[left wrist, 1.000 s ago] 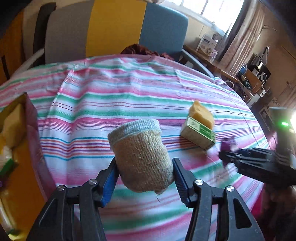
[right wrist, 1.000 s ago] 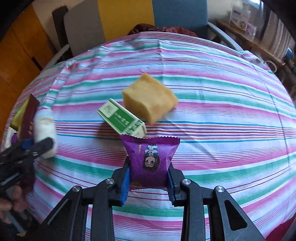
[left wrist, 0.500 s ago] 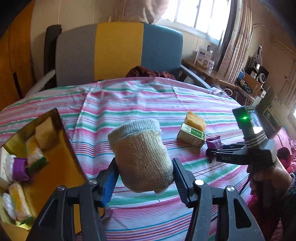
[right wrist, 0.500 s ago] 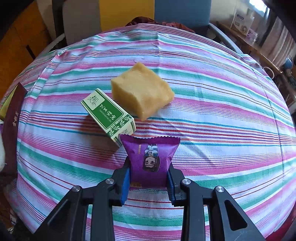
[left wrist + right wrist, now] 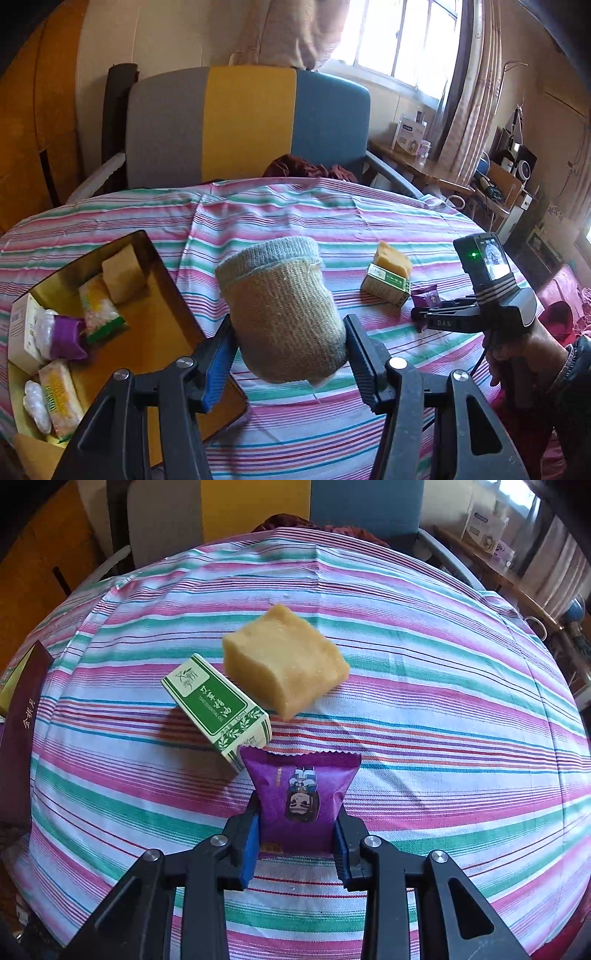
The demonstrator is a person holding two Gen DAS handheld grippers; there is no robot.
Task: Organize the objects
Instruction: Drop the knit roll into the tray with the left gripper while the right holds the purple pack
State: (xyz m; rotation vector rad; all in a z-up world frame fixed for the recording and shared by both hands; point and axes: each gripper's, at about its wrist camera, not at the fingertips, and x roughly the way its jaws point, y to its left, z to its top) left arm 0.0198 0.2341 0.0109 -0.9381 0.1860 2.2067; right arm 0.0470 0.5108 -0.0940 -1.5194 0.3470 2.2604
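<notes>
My left gripper (image 5: 290, 354) is shut on a rolled beige knitted sock (image 5: 280, 314) with a grey cuff, held above the striped tablecloth. To its left lies an open gold-lined box (image 5: 159, 321) holding several packets and blocks. My right gripper (image 5: 297, 834) is shut on a purple snack packet (image 5: 301, 797) just over the cloth; in the left wrist view it shows at the right as the right gripper (image 5: 421, 314). Beyond the packet lie a green-and-white carton (image 5: 216, 705) and a yellow sponge block (image 5: 284, 664), touching each other.
The round table wears a pink, green and white striped cloth (image 5: 424, 720). A grey, yellow and blue chair (image 5: 247, 125) stands behind it with dark red cloth (image 5: 303, 170) on the seat. The box's dark red lid edge (image 5: 18, 731) sits at the left. A hand (image 5: 524, 354) grips the right handle.
The left gripper has risen and pulled back with the sock, so the open box and the right gripper come into view. The right gripper has stayed nearly in place with the purple packet.
</notes>
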